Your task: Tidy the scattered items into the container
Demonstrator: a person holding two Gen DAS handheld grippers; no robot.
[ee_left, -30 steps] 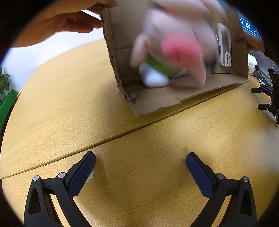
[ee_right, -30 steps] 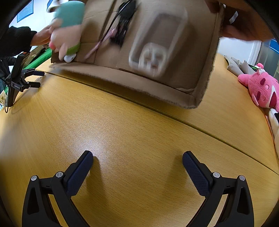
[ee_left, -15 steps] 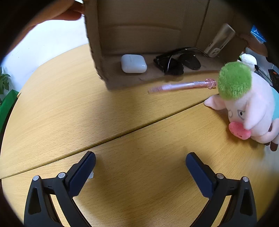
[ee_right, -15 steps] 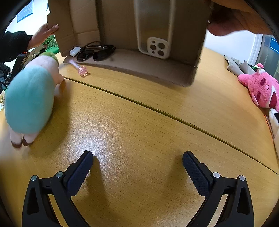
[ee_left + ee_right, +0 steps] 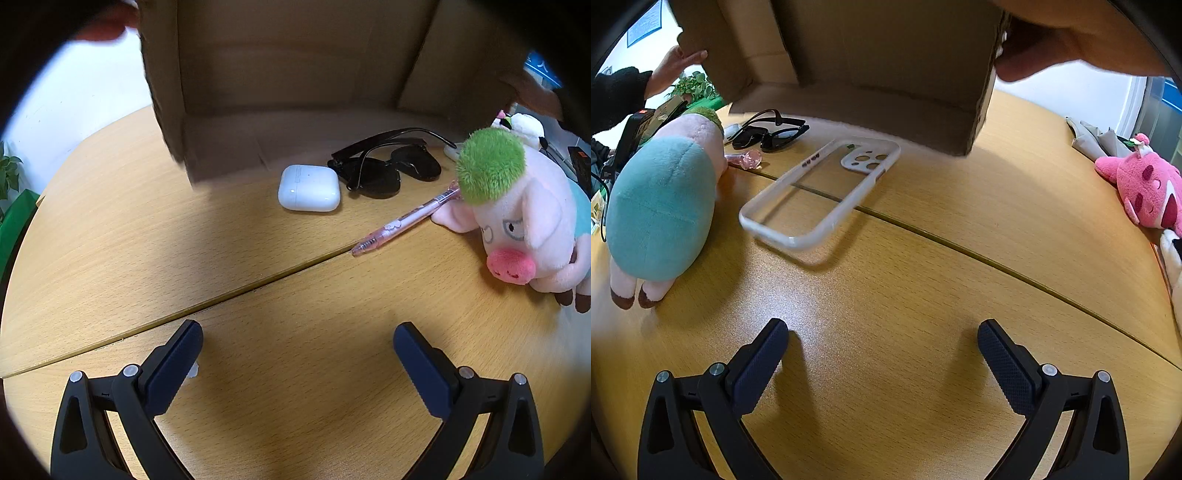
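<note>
A cardboard box (image 5: pixel 280 74) is held tipped above the wooden table by two bare hands; it also shows in the right wrist view (image 5: pixel 886 66). On the table lie a white earbud case (image 5: pixel 309 187), black sunglasses (image 5: pixel 388 166), a pink pen (image 5: pixel 406 221) and a pig plush (image 5: pixel 524 218) with green hair. The right wrist view shows the plush (image 5: pixel 661 206), the sunglasses (image 5: pixel 768 134) and a clear phone case (image 5: pixel 820 192). My left gripper (image 5: pixel 297 354) and right gripper (image 5: pixel 882 350) are open and empty, low over the table, short of the items.
A pink plush (image 5: pixel 1145 192) and folded grey cloth (image 5: pixel 1097 142) lie at the table's right edge. A dark device on a stand (image 5: pixel 631 136) and a green plant (image 5: pixel 694 86) stand at the far left. A seam (image 5: pixel 184 314) crosses the tabletop.
The box has been tipped and lifted; the earbud case, sunglasses, pen, phone case and pig plush have fallen out onto the table. Both grippers have stayed still.
</note>
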